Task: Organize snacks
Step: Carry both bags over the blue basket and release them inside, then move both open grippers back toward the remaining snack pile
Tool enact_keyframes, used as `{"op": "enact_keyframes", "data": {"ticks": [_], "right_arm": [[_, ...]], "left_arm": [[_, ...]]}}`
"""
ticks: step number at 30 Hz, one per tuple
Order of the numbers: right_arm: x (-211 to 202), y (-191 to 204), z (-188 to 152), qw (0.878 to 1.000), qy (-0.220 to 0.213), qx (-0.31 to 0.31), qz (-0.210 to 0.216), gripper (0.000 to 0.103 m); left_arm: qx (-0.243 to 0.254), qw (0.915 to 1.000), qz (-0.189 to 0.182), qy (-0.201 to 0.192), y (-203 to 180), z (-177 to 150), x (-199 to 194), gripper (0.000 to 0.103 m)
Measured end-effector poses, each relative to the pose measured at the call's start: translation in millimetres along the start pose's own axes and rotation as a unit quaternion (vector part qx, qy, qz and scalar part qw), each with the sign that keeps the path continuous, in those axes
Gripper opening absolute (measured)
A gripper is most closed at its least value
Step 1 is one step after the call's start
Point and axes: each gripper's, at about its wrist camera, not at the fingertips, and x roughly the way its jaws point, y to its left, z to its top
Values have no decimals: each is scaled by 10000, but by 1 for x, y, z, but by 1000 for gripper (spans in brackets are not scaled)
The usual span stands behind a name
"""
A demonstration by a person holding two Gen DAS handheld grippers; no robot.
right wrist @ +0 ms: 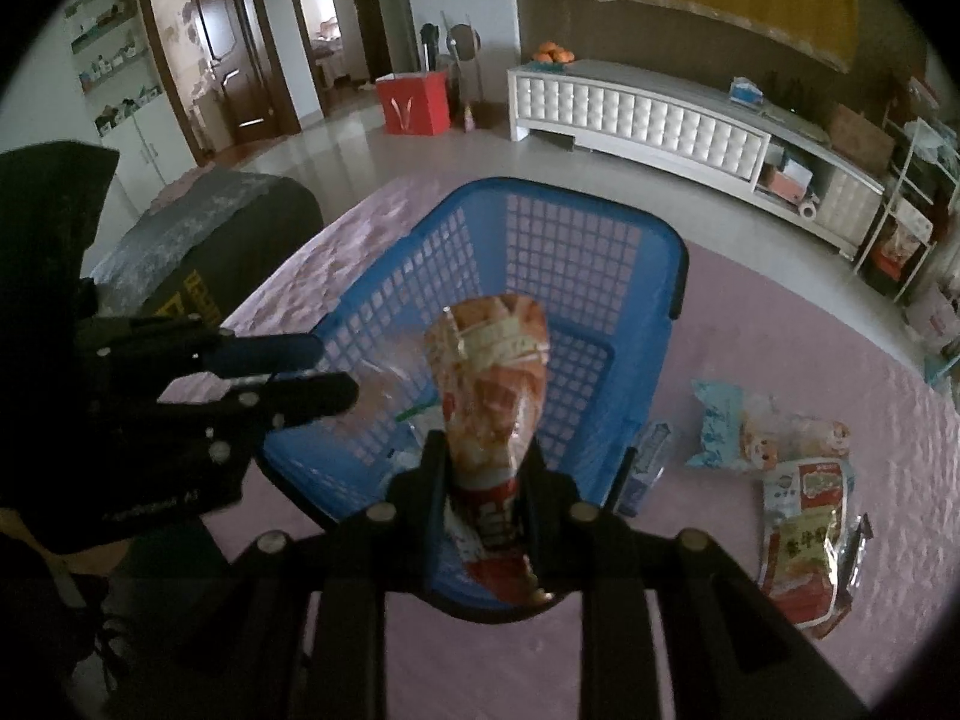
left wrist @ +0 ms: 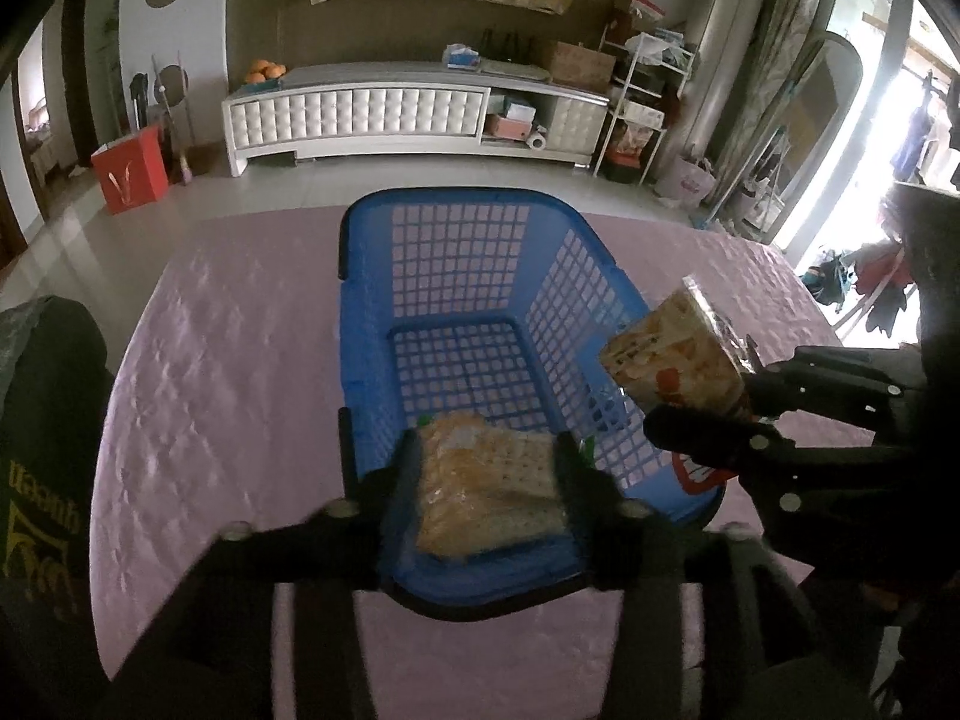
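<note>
Left gripper [left wrist: 487,468] pinches clear yellow cracker packet [left wrist: 486,498] | right gripper [right wrist: 487,468] pinches orange-red snack bag [right wrist: 489,396] | both above blue plastic lattice basket's [left wrist: 372,324] near rim

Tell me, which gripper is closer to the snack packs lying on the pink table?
Right. The right gripper, shut on the red snack bag, hangs over the blue basket beside the loose snack packs. The left gripper is at the basket's far side.
</note>
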Motion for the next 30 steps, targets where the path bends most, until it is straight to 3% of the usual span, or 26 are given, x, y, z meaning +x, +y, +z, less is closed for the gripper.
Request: {"op": "enact_keyframes", "data": {"ticks": [1,7,17,30], "right_arm": [[-1,0,0,10000,1,14,-12,34],[-2,-2,-1,9999,-26,12,-166,63],[-42,-8,-9,9988,-276,210,-352,66],[-113,-39,-44,9933,-645,588,-755,66]], "left_arm": [[25,10000,41,-6,-1,0,-1,56],[88,9999,103,-103,-3,0,-11,57],[192,9990,109,-383,-25,-2,-46,57],[740,9958,-176,-507,-110,0,-57,57]]}}
